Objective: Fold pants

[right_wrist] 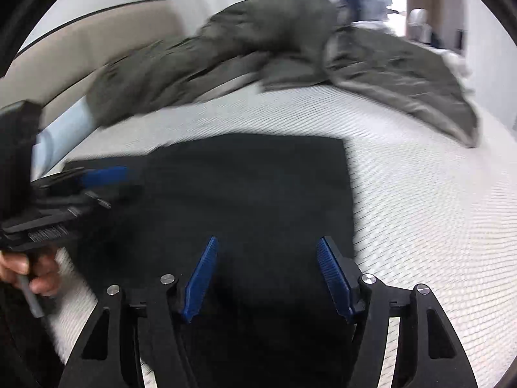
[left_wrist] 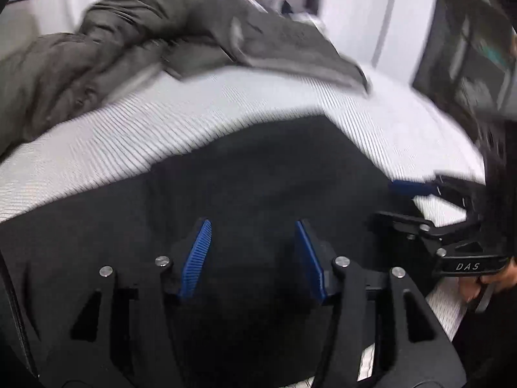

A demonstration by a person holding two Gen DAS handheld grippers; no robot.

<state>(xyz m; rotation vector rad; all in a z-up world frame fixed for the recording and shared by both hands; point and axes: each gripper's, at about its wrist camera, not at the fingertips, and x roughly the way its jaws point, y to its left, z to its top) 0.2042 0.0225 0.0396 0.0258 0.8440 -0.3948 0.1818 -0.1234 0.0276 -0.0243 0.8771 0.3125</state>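
The black pants [left_wrist: 252, 168] lie flat in a folded block on the white mattress [left_wrist: 129, 123], also in the right wrist view [right_wrist: 245, 187]. My left gripper [left_wrist: 253, 226] is open and empty just above the pants' near part. My right gripper [right_wrist: 268, 242] is open and empty over the pants' near right part, close to their right edge. Each gripper shows in the other view: the right one [left_wrist: 413, 194] at the pants' right edge, the left one [right_wrist: 106, 177] at their left side. Both views are motion-blurred.
A rumpled grey-green duvet [right_wrist: 258, 48] is heaped at the far side of the mattress [right_wrist: 420, 194], also in the left wrist view [left_wrist: 129, 42]. A beige headboard [right_wrist: 80, 48] and a pale blue pillow [right_wrist: 64, 129] are at the left. Dark furniture [left_wrist: 468, 58] stands at the right.
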